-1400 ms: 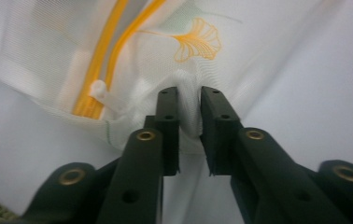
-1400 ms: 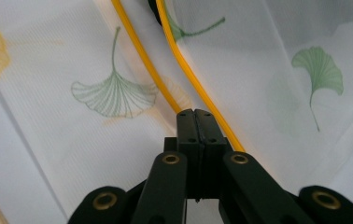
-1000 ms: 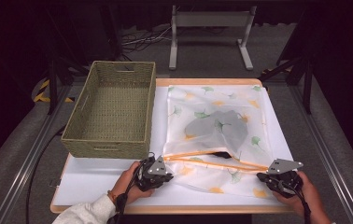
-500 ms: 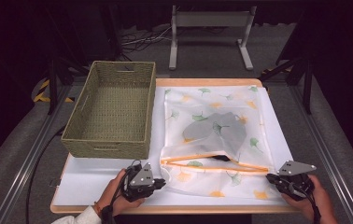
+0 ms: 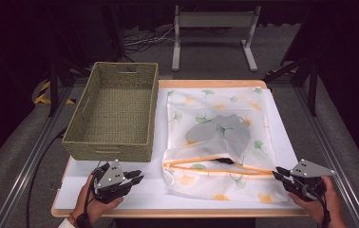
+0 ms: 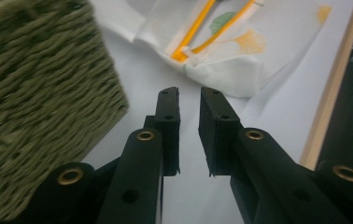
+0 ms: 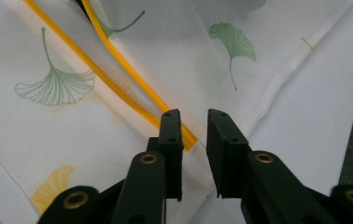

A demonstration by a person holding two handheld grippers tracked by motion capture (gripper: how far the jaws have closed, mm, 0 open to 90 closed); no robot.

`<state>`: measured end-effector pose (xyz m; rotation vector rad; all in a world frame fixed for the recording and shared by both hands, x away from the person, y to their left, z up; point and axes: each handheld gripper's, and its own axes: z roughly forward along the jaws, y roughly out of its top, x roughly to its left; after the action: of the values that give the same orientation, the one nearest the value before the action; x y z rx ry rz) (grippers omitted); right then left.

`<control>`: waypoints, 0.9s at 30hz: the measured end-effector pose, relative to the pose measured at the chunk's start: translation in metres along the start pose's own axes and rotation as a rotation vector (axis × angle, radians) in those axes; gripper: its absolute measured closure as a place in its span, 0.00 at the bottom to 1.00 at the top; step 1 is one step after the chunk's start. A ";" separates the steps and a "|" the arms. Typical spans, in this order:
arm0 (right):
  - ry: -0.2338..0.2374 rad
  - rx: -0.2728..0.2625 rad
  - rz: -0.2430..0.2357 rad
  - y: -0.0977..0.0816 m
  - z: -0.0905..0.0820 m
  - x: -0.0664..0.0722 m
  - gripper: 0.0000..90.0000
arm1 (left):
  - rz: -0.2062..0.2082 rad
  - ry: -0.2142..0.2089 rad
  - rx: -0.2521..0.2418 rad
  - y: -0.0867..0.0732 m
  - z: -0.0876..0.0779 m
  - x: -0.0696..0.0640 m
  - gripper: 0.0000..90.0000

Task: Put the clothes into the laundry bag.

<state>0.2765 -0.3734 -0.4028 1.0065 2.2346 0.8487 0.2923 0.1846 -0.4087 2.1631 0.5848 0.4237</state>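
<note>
A white mesh bag [image 5: 206, 102] printed with ginkgo leaves lies flat on the white board, a grey garment [image 5: 220, 135] showing through it. Its orange zipper mouth [image 5: 215, 164] gapes slightly towards the front. My left gripper [image 5: 137, 176] rests at the front left, a short way from the bag's left corner [image 6: 230, 70]. Its jaws have just been opening and stand slightly apart with nothing between them [image 6: 188, 93]. My right gripper [image 5: 277, 172] hovers at the bag's right front corner, jaws also just opened, parted and empty [image 7: 193, 114], over the zipper's end [image 7: 118, 70].
A woven green basket [image 5: 116, 109] stands empty at the back left, close beside the left gripper [image 6: 39, 93]. The white board [image 5: 120, 194] lies on a wooden tabletop with a near edge. A metal stand [image 5: 213, 28] is behind the table.
Both grippers let go of the bag's mouth and their jaws parted. The left gripper drew away to the left; the right shifted slightly right. The zipper mouth settled flatter.
</note>
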 end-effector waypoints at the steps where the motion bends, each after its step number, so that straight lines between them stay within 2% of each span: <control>1: -0.019 -0.021 0.009 0.000 -0.001 -0.003 0.79 | -0.010 0.026 -0.005 -0.004 -0.005 0.004 0.81; 5: -0.031 -0.058 0.025 0.000 0.000 -0.007 0.71 | -0.033 0.063 -0.020 -0.009 -0.011 0.010 0.76; 6: -0.036 -0.073 0.031 0.000 0.001 -0.010 0.66 | -0.042 0.078 -0.023 -0.011 -0.013 0.011 0.71; 8: -0.042 -0.074 0.031 -0.001 0.002 -0.010 0.65 | -0.052 0.097 -0.019 -0.016 -0.015 0.015 0.68; 11: -0.060 -0.102 0.034 -0.004 0.004 -0.015 0.58 | -0.045 0.149 -0.003 -0.024 -0.018 0.020 0.57; 12: -0.067 -0.110 0.037 -0.005 0.004 -0.016 0.57 | -0.072 0.159 -0.015 -0.028 -0.020 0.021 0.53; 13: -0.070 -0.120 0.044 -0.006 0.004 -0.017 0.56 | -0.086 0.182 -0.020 -0.032 -0.021 0.023 0.47; 15: -0.084 -0.130 0.057 -0.009 0.006 -0.021 0.52 | -0.105 0.219 -0.032 -0.040 -0.025 0.027 0.41; 17: -0.092 -0.134 0.087 -0.013 0.008 -0.025 0.48 | -0.142 0.254 -0.054 -0.049 -0.030 0.033 0.35; 18: -0.092 -0.138 0.095 -0.014 0.009 -0.026 0.46 | -0.142 0.254 -0.054 -0.049 -0.030 0.033 0.34; 19: -0.096 -0.140 0.104 -0.015 0.009 -0.027 0.44 | -0.163 0.285 -0.056 -0.056 -0.032 0.036 0.32; 20: -0.101 -0.141 0.105 -0.016 0.010 -0.028 0.42 | -0.164 0.303 -0.052 -0.060 -0.032 0.038 0.31; 22: -0.103 -0.138 0.110 -0.017 0.011 -0.028 0.41 | -0.178 0.316 -0.050 -0.066 -0.033 0.040 0.30; 23: -0.119 -0.135 0.105 -0.018 0.012 -0.029 0.38 | -0.194 0.310 -0.051 -0.069 -0.033 0.041 0.28; 27: -0.131 -0.131 0.124 -0.023 0.016 -0.031 0.33 | -0.220 0.318 -0.053 -0.079 -0.035 0.048 0.23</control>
<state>0.2945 -0.4048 -0.4235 1.1139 1.9968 0.9418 0.2944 0.2758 -0.4458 1.9666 0.9664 0.6593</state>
